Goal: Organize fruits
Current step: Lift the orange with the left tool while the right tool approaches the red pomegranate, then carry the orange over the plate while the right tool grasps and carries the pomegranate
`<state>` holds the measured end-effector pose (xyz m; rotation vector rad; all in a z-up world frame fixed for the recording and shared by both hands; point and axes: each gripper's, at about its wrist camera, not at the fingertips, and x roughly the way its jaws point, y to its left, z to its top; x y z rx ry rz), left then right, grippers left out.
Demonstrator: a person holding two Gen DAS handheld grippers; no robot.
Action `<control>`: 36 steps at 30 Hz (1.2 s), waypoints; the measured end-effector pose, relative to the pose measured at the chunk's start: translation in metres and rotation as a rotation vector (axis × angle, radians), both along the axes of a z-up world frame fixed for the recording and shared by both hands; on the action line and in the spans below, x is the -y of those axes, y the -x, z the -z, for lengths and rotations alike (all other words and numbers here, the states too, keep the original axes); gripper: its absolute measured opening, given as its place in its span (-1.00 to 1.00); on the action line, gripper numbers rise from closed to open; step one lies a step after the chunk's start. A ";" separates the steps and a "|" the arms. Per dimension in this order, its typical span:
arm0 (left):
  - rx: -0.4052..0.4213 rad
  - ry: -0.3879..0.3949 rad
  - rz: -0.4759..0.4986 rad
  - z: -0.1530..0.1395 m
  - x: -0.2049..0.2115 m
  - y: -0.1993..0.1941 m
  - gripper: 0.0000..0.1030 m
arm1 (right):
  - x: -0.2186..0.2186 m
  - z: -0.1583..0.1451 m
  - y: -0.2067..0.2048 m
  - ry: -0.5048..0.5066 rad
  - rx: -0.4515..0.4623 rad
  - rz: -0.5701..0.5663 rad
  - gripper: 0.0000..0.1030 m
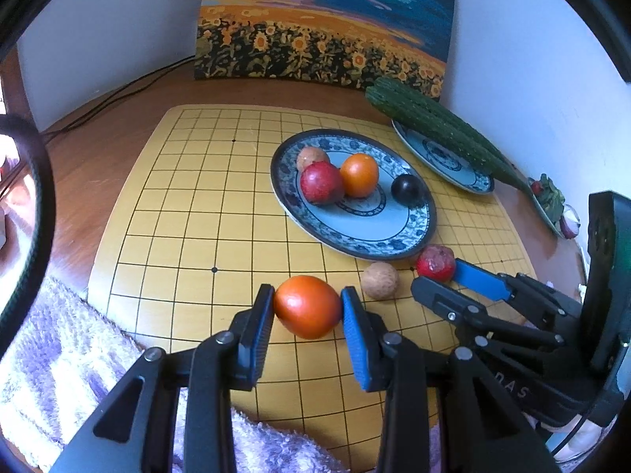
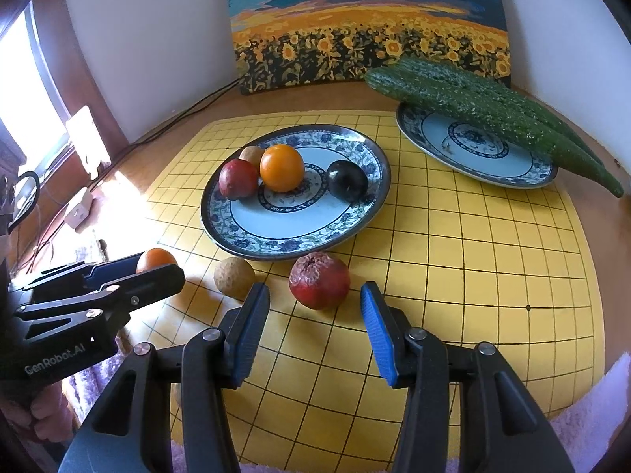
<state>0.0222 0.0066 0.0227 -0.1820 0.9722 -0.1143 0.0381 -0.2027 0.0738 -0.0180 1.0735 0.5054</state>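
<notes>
Fruits: 4 already sit on the near plate (image 2: pixel 366 197), while the left gripper (image 1: pixel 307 309) clamps an orange fruit (image 1: pixel 307 306) and the right gripper (image 2: pixel 315 323) hangs unclenched before a red fruit (image 2: pixel 319 280), a tan fruit (image 2: pixel 234 278) lying loose.

White lettering reading "GenRobot.AI" runs along the black body of the left gripper (image 2: pixel 155 266), seen at the lower left of the right wrist view. In the left wrist view, the black body of the right gripper (image 1: pixel 432 276) carries pale letters of which only "DAS" can be read, the rest being cut off or too dim to tell. No other writing, numbers or labels can be read on the plates, the gridded board, the painting or anything else on the desk.
</notes>
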 end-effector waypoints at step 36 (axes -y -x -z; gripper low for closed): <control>0.050 0.002 -0.014 -0.020 -0.001 -0.009 -0.30 | 0.006 -0.022 0.001 -0.040 0.056 0.005 -0.38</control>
